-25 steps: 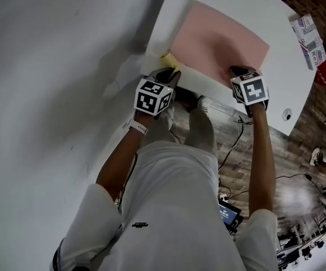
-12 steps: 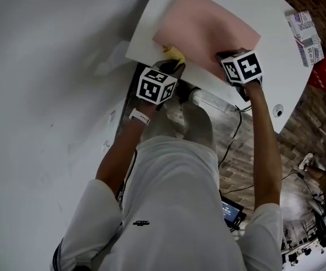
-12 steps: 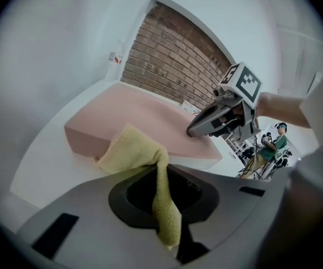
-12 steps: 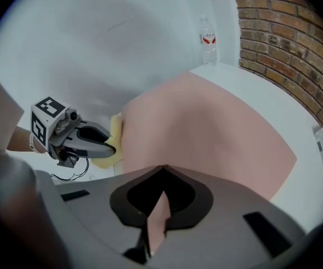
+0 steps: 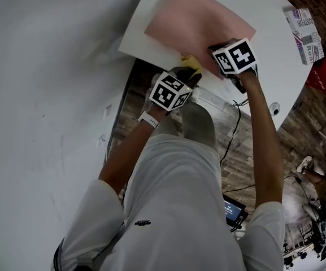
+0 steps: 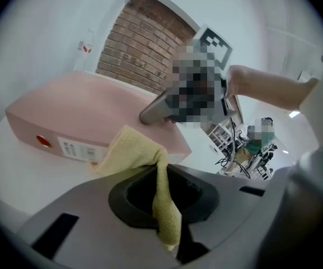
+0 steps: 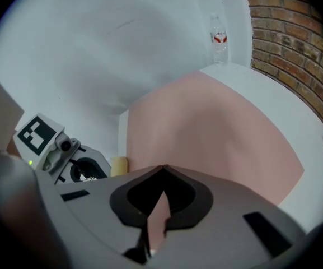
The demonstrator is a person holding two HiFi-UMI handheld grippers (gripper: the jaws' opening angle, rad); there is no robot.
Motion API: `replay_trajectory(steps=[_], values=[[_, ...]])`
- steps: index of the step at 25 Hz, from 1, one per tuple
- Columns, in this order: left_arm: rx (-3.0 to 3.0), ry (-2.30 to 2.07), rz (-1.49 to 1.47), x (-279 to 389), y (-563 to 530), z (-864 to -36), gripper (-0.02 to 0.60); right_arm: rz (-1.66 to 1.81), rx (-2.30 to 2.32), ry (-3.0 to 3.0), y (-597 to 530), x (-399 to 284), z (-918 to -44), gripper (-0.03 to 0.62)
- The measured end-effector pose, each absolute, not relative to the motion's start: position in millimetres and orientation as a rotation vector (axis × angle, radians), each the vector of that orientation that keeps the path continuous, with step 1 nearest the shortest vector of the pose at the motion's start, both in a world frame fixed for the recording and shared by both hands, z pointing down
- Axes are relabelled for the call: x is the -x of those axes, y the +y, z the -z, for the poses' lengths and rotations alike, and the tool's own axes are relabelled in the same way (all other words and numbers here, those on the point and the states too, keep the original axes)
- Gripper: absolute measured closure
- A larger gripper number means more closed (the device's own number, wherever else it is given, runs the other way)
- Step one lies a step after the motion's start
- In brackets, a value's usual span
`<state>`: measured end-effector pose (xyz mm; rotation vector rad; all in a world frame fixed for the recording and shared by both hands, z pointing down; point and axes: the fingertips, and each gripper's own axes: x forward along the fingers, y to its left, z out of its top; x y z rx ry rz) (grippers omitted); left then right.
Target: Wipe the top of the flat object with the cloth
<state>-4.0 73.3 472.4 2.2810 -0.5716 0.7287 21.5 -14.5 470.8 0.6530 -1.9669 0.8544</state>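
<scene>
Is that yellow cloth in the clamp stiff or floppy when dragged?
Probably floppy: the yellow cloth droops in folds from the left gripper. Likely light too, and its nubbly weave should grip rather than slide on the pink binder.

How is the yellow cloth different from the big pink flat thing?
The yellow cloth is small and crumpled; the pink flat thing is big, smooth and stiff-looking. The yellow cloth hangs pinched in the left tool; the pink flat thing lies on the white table with the right tool resting its closed tips on top. Both sit at the table's near edge.
</scene>
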Motion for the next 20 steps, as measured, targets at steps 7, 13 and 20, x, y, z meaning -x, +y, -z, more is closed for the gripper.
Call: replay_trajectory(steps=[7,13,20], values=[[-2.32,-0.435,-0.732,-46,109,-468,0.525,-0.849,-0.66,-1.989,-14,-21,-469,0.591],[-2.342,-0.337,-0.731,-73,132,-463,0.525,-0.842,-0.63,-1.999,-14,-19,-471,0.591],[-2.357,-0.3,-0.747,-53,151,-435,0.525,-0.852,-0.72,-2.072,-13,-22,-467,0.589]])
